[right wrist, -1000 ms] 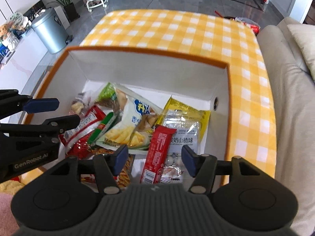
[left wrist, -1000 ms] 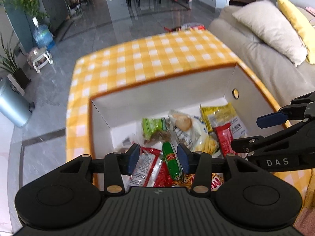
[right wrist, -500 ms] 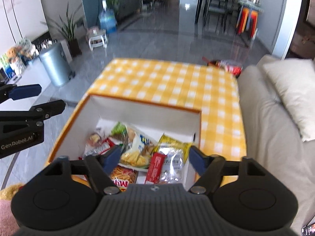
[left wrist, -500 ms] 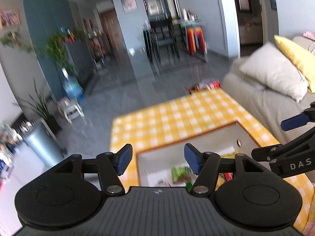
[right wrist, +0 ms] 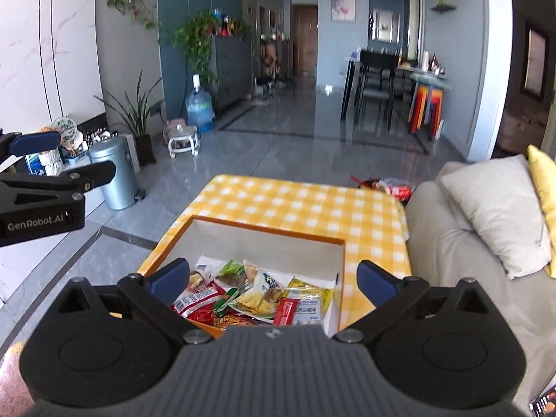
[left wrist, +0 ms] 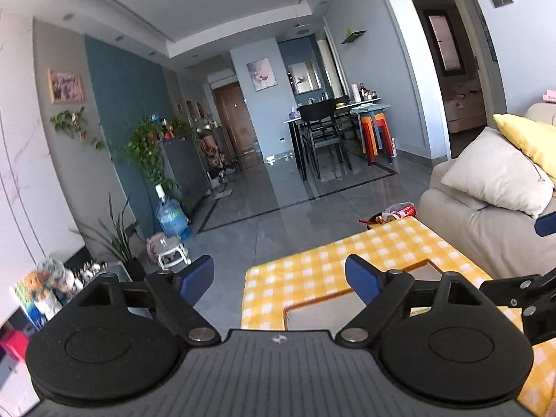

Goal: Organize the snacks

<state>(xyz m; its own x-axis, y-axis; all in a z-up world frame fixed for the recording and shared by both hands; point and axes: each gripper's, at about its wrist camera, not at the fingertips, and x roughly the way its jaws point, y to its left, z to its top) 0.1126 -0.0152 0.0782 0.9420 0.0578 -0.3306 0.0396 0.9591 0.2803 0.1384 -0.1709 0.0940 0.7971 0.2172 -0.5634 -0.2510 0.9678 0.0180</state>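
An orange-rimmed white box [right wrist: 267, 243] sits on the yellow checked table [right wrist: 295, 205] and holds several snack packets [right wrist: 257, 299]: red, green, yellow and white ones. My right gripper [right wrist: 274, 278] is open and empty, raised above the near end of the box. My left gripper [left wrist: 279, 276] is open and empty, lifted high and pointing out over the room; only the box's far corner [left wrist: 347, 299] shows under it. The left gripper also shows at the left edge of the right wrist view [right wrist: 62, 160].
A beige sofa [right wrist: 462, 243] with a white cushion [right wrist: 497, 208] borders the table's right side. A basket of packets [right wrist: 389, 186] stands on the floor past the table's far end. A metal bin [right wrist: 113, 173] and plants are on the left.
Both grippers rose and tilted up away from the box. The left one now looks across the room rather than into the box. Both stayed open and empty.
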